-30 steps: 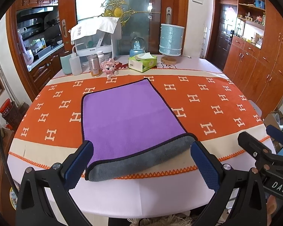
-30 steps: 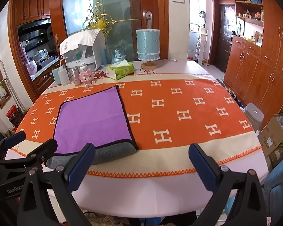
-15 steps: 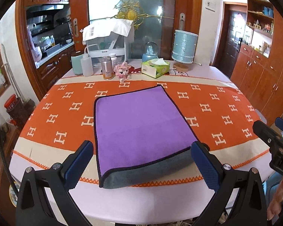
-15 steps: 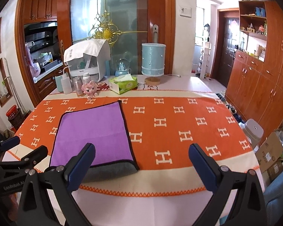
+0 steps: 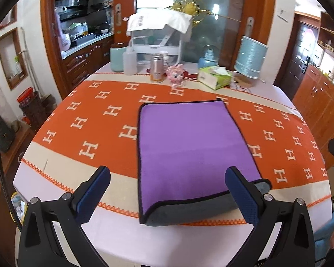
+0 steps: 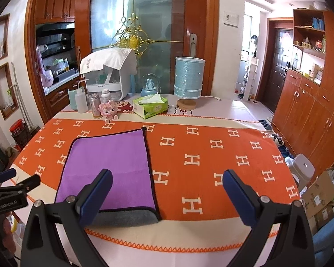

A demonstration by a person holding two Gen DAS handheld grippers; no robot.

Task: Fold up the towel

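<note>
I have both sets of jaws spread wide and gripping nothing. The towel (image 5: 189,146) lies flat on the worktop (image 5: 144,240), purple side up with a grey underlayer showing along the near edge, so I judge it folded at least once already. From the left gripper (image 5: 167,191) it sits just ahead, its near edge reaching between the jaws and running behind the right-hand one. From the right gripper (image 6: 167,191) the towel is ahead and off to the left, its near corner close behind the left-hand jaw.

If another fold is wanted, I would bring each gripper down onto one near corner and pinch both layers together, black trim and grey pile, so the underlayer does not slide loose. The orange cloth (image 6: 211,155) beneath could snag, so I would bite only the towel's lip and lift a little before carrying it over. Keeping both grippers level and moving together should land the edges square.

Beyond the towel, far ahead of the jaws, an open tissue box (image 6: 150,106) has a sheet standing out of its slot. A white covered rack (image 6: 106,77) seems to hold bottles and small items, too hazy to name. A clear squeeze bottle (image 6: 80,101), a metal canister (image 6: 95,105) and a mint jar (image 5: 117,57) stand nearby; I cannot tell what is in them.
</note>
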